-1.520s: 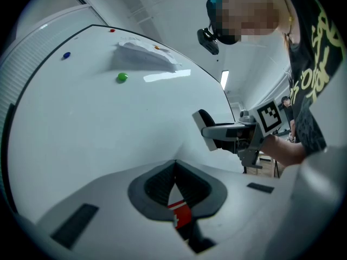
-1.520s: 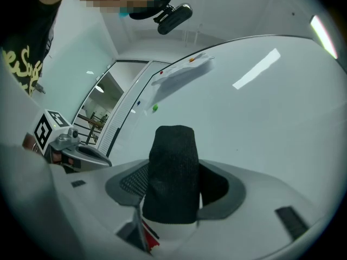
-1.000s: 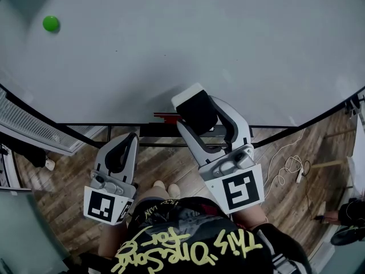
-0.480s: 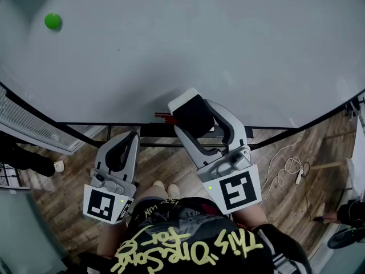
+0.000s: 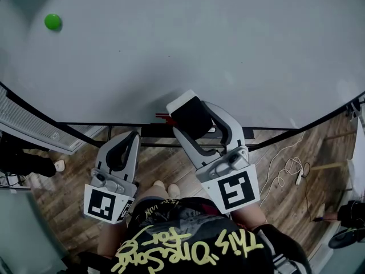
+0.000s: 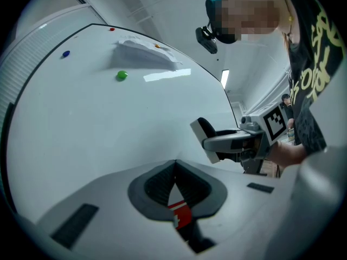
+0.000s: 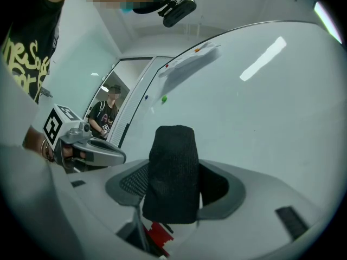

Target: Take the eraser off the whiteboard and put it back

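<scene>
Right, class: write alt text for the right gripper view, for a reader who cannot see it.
The right gripper holds a black eraser between its jaws, in front of a whiteboard. The left gripper shows at the left.

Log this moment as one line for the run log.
right gripper: shut on eraser | left gripper: shut, empty | eraser: held in front of whiteboard | contact with board: cannot tell

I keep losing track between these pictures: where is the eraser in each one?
Head view: eraser centre, in the right gripper, near the whiteboard's lower edge.
Left gripper view: eraser right of centre, in that gripper.
Right gripper view: eraser centre, between its jaws.
Shared landmark: the green magnet.
</scene>
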The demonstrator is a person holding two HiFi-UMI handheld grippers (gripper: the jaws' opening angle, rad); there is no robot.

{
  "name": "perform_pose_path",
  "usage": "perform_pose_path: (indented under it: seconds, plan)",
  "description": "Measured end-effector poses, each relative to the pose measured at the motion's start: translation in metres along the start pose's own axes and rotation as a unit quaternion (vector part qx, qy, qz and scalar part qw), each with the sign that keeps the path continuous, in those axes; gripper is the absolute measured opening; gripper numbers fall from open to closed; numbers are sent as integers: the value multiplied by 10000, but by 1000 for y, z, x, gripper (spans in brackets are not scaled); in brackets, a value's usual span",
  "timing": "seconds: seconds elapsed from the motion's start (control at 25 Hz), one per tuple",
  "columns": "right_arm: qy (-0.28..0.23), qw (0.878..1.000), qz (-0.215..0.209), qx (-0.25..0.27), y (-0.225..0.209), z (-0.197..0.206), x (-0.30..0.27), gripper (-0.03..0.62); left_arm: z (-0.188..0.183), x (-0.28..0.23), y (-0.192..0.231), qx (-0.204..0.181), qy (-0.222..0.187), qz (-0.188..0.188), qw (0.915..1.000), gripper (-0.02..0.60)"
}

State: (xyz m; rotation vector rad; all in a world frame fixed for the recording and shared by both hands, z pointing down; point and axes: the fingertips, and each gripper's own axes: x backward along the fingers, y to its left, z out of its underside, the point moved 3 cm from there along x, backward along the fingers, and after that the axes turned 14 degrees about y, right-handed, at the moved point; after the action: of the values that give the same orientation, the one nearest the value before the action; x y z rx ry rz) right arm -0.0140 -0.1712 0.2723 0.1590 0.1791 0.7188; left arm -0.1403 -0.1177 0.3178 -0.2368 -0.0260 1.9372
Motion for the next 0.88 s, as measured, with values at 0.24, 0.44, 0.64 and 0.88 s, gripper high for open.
perform_pose_path:
  seconds: [0.24,0.44,0.64,0.88]
  plan:
    - [5,10000,-67,-35,2,2,-1,259,-2,-1,-1,-1,9,-16,10000,8]
    - [15,9999,-127,-53,4,4,-3,259,-2,-2,-1,7,16,-28,10000,8]
    - [27,9998,-185,-42,7,6,-4,259,0,0,-1,15,18,-54,10000,8]
    - [77,9996,-256,-33,11,10,-7,259,0,0,0,20,28,-60,10000,7]
